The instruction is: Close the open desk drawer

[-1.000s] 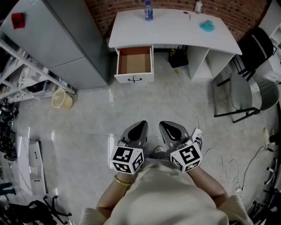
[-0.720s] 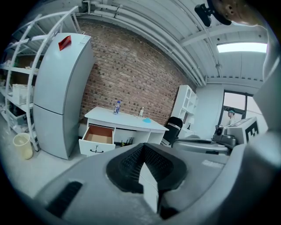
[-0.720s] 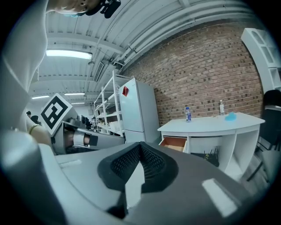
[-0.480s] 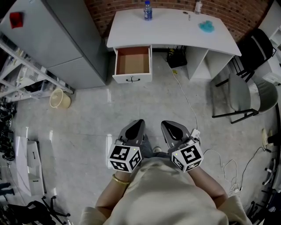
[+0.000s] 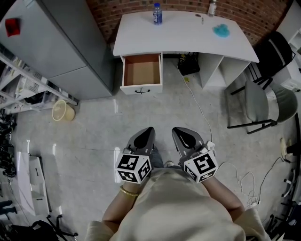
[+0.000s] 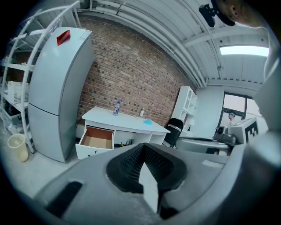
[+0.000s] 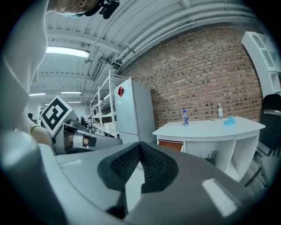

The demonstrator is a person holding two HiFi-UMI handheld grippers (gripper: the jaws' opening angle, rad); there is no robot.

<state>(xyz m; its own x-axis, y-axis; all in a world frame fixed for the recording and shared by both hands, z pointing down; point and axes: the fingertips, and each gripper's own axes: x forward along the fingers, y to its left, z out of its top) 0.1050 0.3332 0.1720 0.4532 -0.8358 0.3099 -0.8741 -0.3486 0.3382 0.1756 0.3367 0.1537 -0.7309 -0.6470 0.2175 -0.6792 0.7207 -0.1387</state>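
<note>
Head view: left gripper (image 5: 146, 134) and right gripper (image 5: 181, 135) sit side by side, jaws pressed together on nothing. White cable (image 5: 200, 109) trails right. Well ahead, beside the tall grey refrigerator (image 5: 61, 47), the wood-lined white drawer (image 5: 141, 73) juts lengthwise from the white desk (image 5: 183, 34), handle towards us.

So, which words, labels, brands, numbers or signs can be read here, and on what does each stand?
No text is readable.
Clear plastic bottle with blue label on the white desk: print too small.
Red tag on the grey refrigerator: too blurred.
Cubes on the left gripper and right gripper: black-and-white square patterns only, no letters.
</note>
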